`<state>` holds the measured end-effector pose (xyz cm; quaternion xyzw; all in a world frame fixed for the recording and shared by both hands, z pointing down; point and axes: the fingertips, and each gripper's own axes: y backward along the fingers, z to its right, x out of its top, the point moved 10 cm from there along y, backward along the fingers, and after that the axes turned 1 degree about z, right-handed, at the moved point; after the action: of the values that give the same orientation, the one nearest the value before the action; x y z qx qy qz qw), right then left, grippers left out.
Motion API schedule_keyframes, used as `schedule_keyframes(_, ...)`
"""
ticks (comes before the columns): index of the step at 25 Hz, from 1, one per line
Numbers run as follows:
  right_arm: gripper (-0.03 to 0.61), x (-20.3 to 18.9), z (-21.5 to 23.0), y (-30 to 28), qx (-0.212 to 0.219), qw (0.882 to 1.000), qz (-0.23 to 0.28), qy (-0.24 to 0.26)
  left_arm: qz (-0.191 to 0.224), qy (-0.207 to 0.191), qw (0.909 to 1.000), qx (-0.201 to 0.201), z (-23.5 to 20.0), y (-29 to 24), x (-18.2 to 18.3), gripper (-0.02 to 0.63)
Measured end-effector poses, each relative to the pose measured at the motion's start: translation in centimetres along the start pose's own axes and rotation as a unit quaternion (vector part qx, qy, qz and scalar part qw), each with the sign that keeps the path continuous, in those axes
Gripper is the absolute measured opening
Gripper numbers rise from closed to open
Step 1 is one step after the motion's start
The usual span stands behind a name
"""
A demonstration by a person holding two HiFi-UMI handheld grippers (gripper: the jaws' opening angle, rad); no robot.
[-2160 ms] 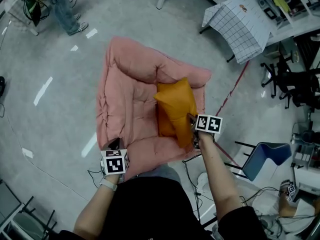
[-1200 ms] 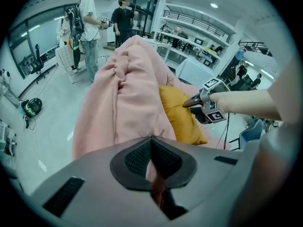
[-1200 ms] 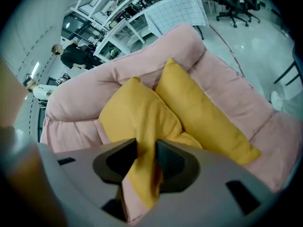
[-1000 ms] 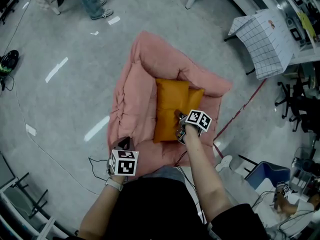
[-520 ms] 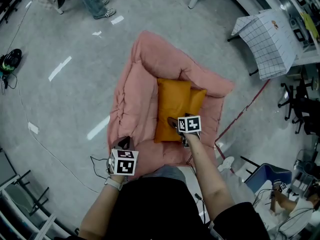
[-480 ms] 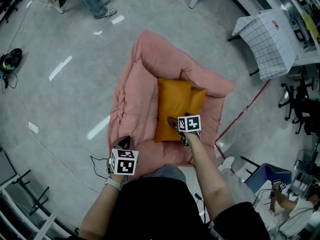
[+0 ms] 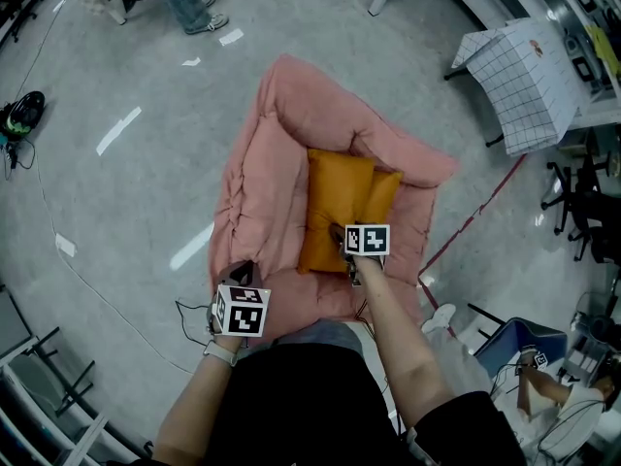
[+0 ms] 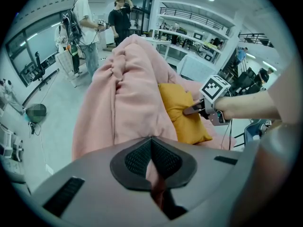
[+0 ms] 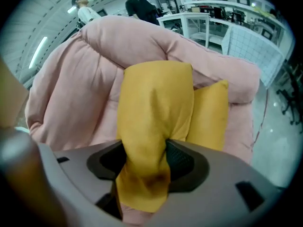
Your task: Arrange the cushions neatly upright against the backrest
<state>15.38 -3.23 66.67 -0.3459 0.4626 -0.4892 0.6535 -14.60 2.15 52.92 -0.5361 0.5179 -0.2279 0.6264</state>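
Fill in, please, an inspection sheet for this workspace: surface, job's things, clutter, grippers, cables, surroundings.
Surface: grey floor with a pink sofa on it.
Job's things: two orange cushions on the seat; the front cushion partly covers the back cushion.
Clutter: white scraps on the floor.
Grippers: left gripper shut on the sofa's near edge; right gripper has just been closing its jaws and pinches the front cushion.
Cables: black cable beside the left gripper.
Surroundings: checked cloth, blue chair, a person's legs.
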Motion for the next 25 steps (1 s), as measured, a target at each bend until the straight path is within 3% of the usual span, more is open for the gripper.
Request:
schedule_keyframes(4, 0.25, -0.9, 0.9, 0.8, 0.044, 0.997, 0.012, -0.068, 0.0, 0.0, 1.0, 0.0, 0.0, 0.1, 0.0, 0.012)
schedule_keyframes(8, 0.272, -1.2, 1.4, 0.8, 0.06, 0.996, 0.028, -0.057, -0.001, 0.0, 1.0, -0.001, 0.0, 0.0, 0.0, 0.012)
schedule_keyframes(12, 0.329, -1.0, 1.6, -0.6, 0.042, 0.998, 0.004, -0.041, -0.002, -0.001, 1.0, 0.001, 0.0, 0.1, 0.0, 0.012)
schedule_keyframes(21, 0.339, -0.3, 0.9, -3.2, -0.046, 0.998, -0.017, 0.03, -0.003, -0.01, 0.9999, 0.008, 0.0, 0.0, 0.0, 0.012)
schedule_keyframes(25, 0.339, -0.4, 1.0, -4.0, -0.036, 0.999, -0.021, 0.025, -0.004, -0.014, 0.9998, 0.015, 0.0, -0.1, -0.1, 0.012)
